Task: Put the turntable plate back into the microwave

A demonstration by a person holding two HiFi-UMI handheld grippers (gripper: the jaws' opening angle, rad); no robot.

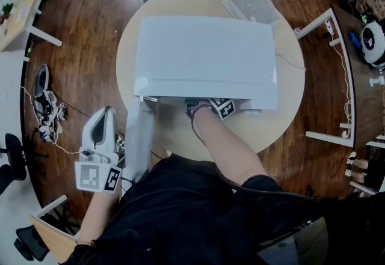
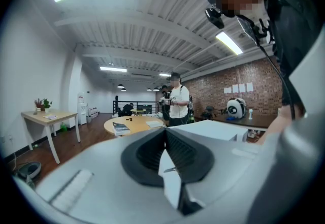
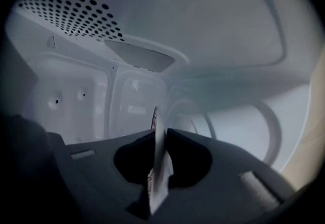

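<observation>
Head view / microwave [image 1: 204, 59]: is sitting on the round table [image 1: 289, 119], its door [image 1: 139, 137] swinging open toward the person.
Head view / right gripper [image 1: 201, 106]: is reaching in under the front edge of the microwave; only its rear end and marker cube are showing, and the forearm is trailing back to the person.
Head view / left gripper [image 1: 106, 115]: is hanging outside the open door, apart from it, over the floor.
Head view / turntable plate: is not showing from here.
Left gripper view / left gripper [image 2: 165, 131]: jaws are lying together with nothing between them.
Left gripper view / surroundings: the white microwave [image 2: 213, 129] is showing just past the jaws, to their right; an oval table [image 2: 129, 125] is standing farther off.
Right gripper view / right gripper [image 3: 158, 134]: jaws are pinching a thin pale edge that is running up between the pads. It reads as the plate's rim, though not with certainty.
Right gripper view / turntable plate [image 3: 264, 131]: is lying inside the white cavity, its ringed glass curving off to the right of the jaws.
Right gripper view / cavity: a perforated patch [image 3: 76, 4] and a grey cover panel [image 3: 139, 55] are showing above.
</observation>
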